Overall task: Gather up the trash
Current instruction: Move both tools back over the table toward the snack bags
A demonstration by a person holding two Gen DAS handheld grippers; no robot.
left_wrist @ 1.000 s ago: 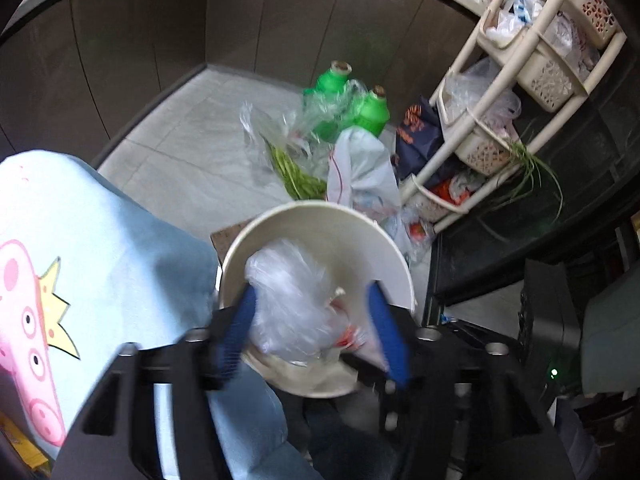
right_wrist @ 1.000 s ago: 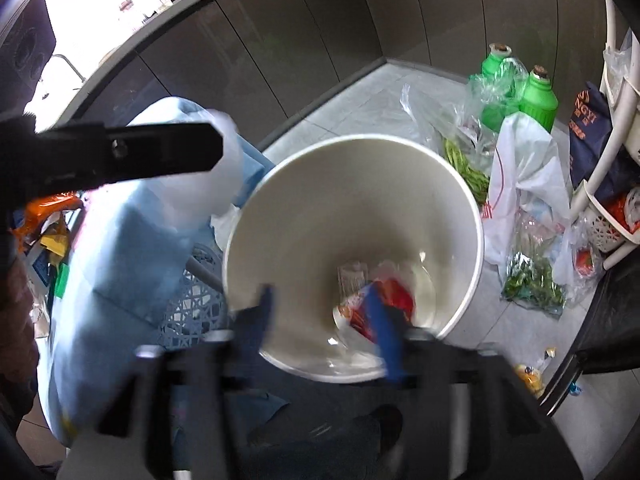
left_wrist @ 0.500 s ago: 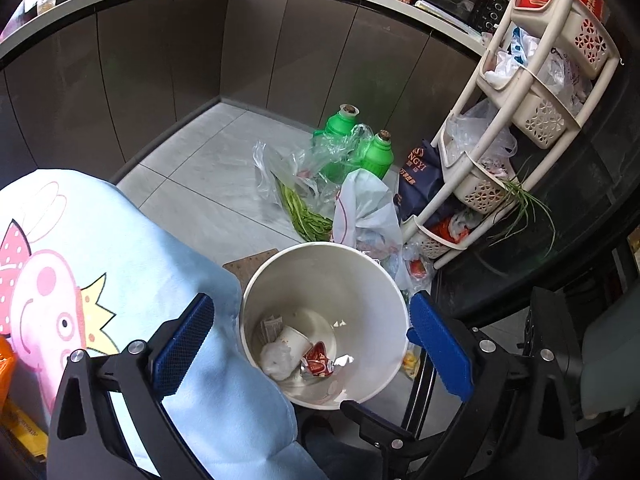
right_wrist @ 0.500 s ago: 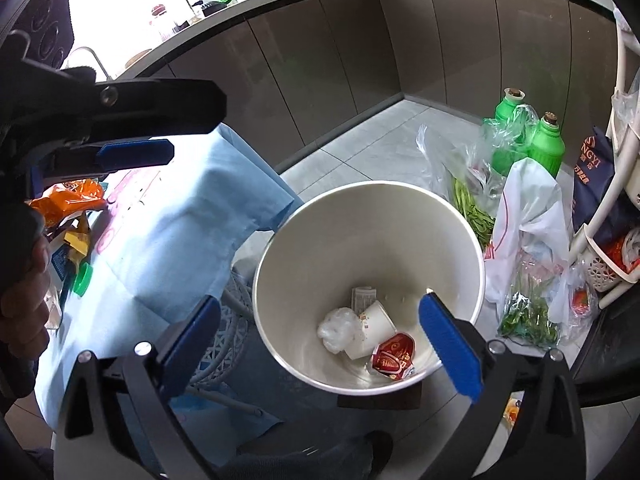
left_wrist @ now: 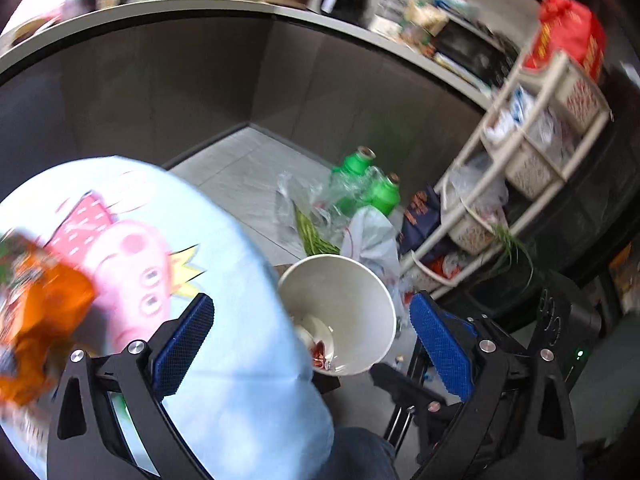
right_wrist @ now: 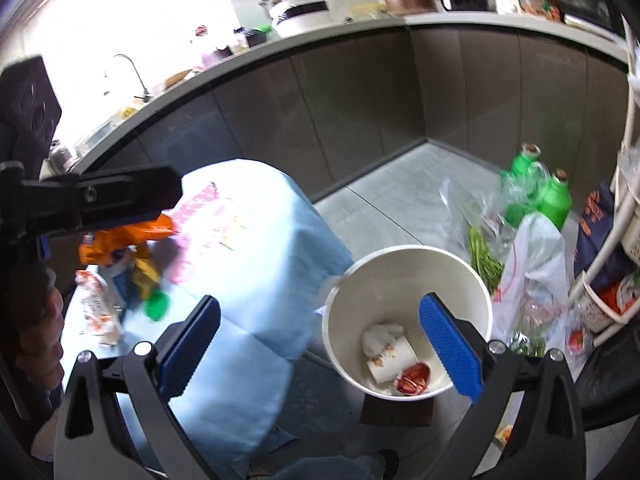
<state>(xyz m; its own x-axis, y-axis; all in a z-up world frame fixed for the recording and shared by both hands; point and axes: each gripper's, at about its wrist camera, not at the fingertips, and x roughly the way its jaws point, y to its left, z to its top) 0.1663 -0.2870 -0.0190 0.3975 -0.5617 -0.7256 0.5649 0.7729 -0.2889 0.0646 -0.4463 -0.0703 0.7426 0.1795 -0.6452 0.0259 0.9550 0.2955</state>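
Kitchen floor, blue-clothed table under me. Both my claws, left gripper and right gripper, gape empty. The bin holds a wad, cup and wrapper; the orange packet and other table litter remain.

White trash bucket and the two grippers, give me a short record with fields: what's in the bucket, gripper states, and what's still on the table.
bucket: round white trash bucket, on the floor beside the table
contents: crumpled clear plastic, white paper cup on its side, red wrapper
left gripper: open, empty
right gripper: open, empty
table: light blue cartoon tablecloth
left on table: orange snack bag, green cap, orange-and-white packet
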